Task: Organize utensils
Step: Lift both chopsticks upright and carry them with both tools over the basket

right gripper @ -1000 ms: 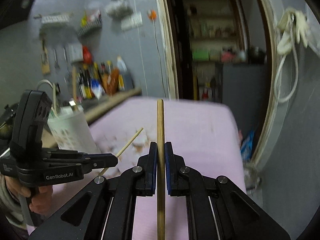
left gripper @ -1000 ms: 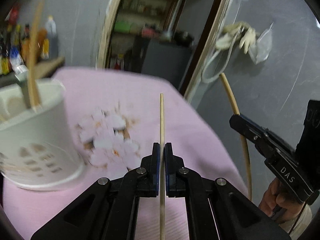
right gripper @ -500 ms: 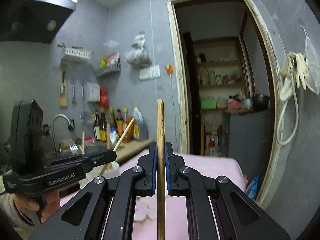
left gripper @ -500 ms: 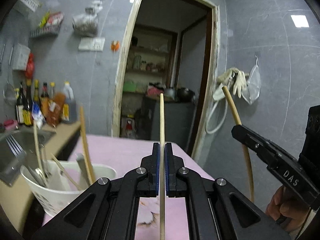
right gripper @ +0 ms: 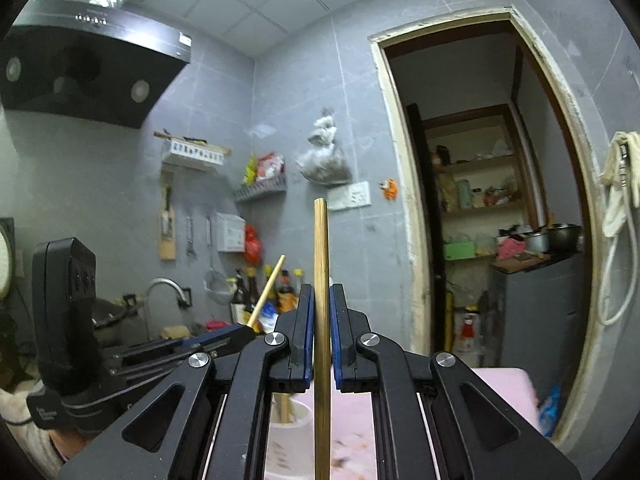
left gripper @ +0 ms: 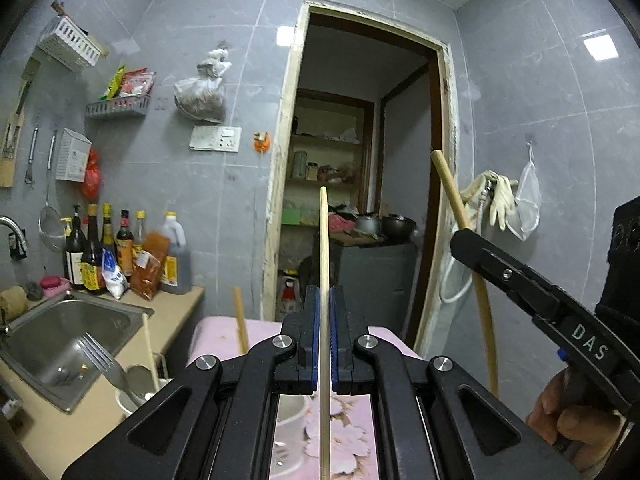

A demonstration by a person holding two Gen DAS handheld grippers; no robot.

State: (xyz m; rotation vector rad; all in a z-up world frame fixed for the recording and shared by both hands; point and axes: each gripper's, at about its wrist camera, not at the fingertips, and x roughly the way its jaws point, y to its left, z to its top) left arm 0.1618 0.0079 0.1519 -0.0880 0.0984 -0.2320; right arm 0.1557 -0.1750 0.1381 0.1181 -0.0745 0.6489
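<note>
Left gripper (left gripper: 325,344) clamped tight on a thin pale chopstick (left gripper: 324,264), stick running upright through the pads, tip well above the jaws. Right gripper (right gripper: 320,344) likewise closed hard on a thicker, darker chopstick (right gripper: 321,272), also upright. Both tools raised and pointed at the wall and doorway, not down at the table. White utensil holder (left gripper: 138,396) low at left in the left view, mostly behind the gripper body, just beside the sink (left gripper: 60,344); already loaded with a fork (left gripper: 102,364), what looks like a spoon, and another wooden stick (left gripper: 240,320) (so part of the sort looks done). Remaining, as a judgement: both held chopsticks not yet in the holder, so two drops left at minimum. Pink floral tablecloth (left gripper: 348,444) seen only through the gap between the fingers; can't tell whether more utensils lie on it. Lower ends of both chopsticks cut off at the frame bottom. Holder rim barely readable in the right view, just a white sliver behind the jaws. Spoon bowl blurred, identity uncertain.
</note>
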